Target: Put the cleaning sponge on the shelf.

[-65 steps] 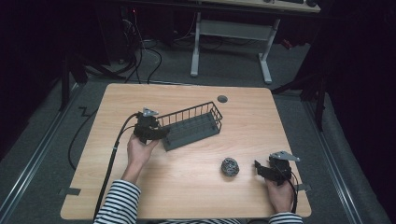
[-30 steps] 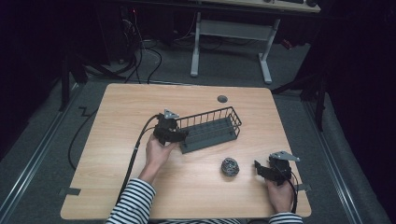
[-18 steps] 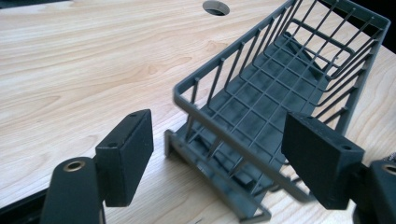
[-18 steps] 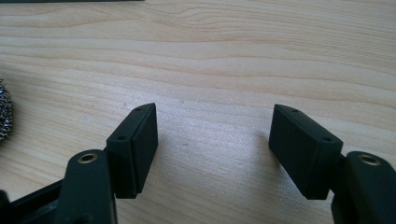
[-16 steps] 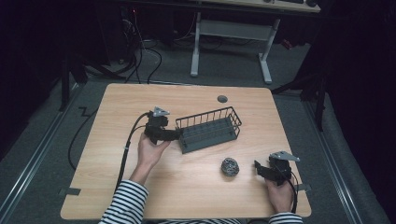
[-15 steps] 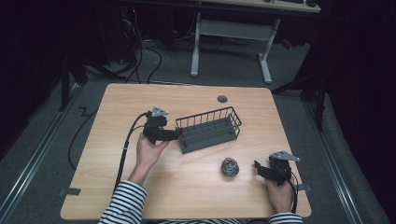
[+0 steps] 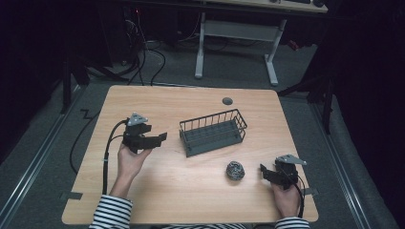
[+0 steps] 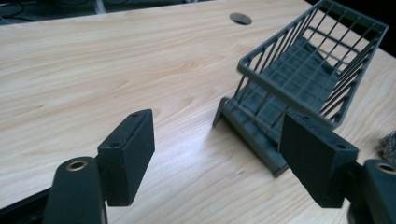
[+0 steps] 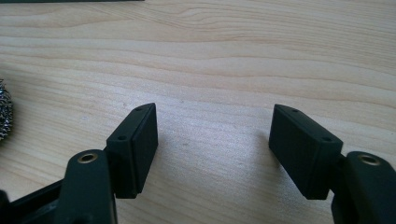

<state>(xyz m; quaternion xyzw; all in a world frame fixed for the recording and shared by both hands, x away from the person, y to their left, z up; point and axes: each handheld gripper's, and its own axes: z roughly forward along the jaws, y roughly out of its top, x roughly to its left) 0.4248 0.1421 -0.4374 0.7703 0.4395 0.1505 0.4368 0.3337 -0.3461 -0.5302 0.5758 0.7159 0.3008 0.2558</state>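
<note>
Basket (image 7: pixel 213 132) rests mid-tabletop (image 7: pixel 157 102), scourer (image 7: pixel 235 170) just beside its near right corner. Left gripper (image 7: pixel 160 138) and right gripper (image 7: pixel 262 169): fingers open, empty. Approach the scourer level, fingers straddling it before closing.

Worktop: light wooden worktop (image 7: pixel 157 102), round grey cable port (image 7: pixel 227 100) near far edge.
Basket: dark grey wire basket (image 7: pixel 213 132), upright at centre, nothing visible inside.
Scourer: small steel-wool ball (image 7: pixel 235 170), near the basket's front right, apart from it.
Left claw: black left claw (image 7: pixel 160 138), jaws apart, pointing at the basket, clear of it, cable trailing off the left edge.
Right claw: black right claw (image 7: pixel 264 172), jaws apart, just right of the scourer, not touching.
Sleeves: black-and-white striped.
</note>
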